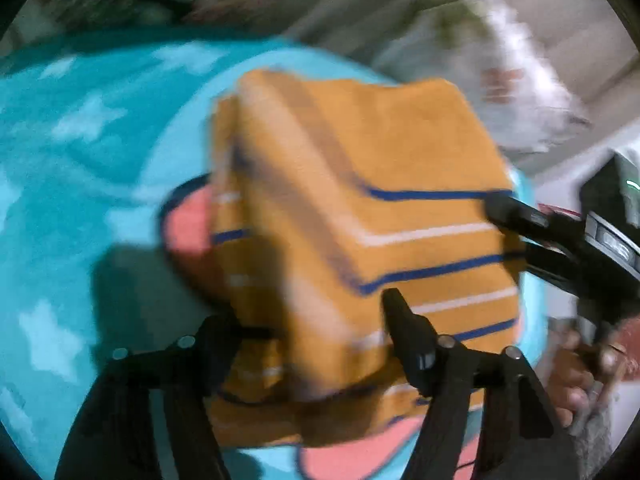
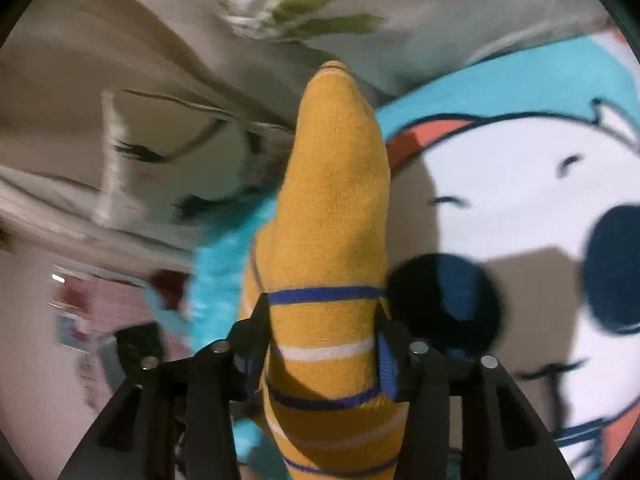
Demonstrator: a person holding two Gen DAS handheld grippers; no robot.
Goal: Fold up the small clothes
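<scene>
Striped garment (image 2: 332, 208) lies bunched between both grippers' jaws, above the blanket (image 1: 80, 168).

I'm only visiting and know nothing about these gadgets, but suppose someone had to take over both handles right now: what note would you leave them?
Left gripper: its fingers straddle the near edge of the orange striped garment; the picture is too blurred to tell whether it is pinched.
Right gripper: shut on the same garment at its right edge.
Where: the garment is bunched, lifted over the turquoise cartoon blanket, with a floral sheet beyond.
Done: it looks already doubled over into layers.
Left: probably lay it flat on the blanket, finish the fold, then release both grippers.
</scene>
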